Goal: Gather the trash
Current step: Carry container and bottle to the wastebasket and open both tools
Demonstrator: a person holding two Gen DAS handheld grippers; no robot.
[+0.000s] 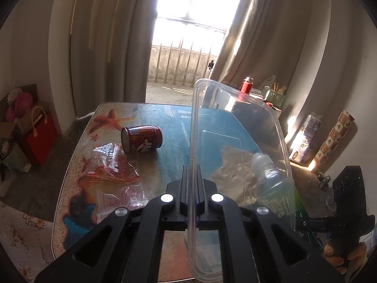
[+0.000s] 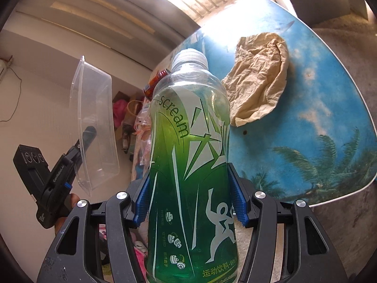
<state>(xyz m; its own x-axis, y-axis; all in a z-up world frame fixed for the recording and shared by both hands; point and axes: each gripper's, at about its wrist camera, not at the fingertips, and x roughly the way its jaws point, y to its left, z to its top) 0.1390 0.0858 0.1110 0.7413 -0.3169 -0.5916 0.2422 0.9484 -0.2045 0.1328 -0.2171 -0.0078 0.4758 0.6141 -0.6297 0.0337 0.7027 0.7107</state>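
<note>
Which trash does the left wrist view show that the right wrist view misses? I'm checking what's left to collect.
Only the left wrist view shows the plastic wrappers clearly. Only the right shows the bare crumpled paper and the green bottle's label, gripped by the right tool. Both show the red can, the table and the clear container held by the left tool.

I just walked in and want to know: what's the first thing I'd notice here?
The big green bottle fills the middle of the right wrist view, squeezed in the right gripper. Next, the clear plastic tub, tipped on edge above the beach-print table, its rim pinched by the left gripper. On the table, a red can lies on its side beside crinkly wrappers, with a crumpled paper farther over.
</note>
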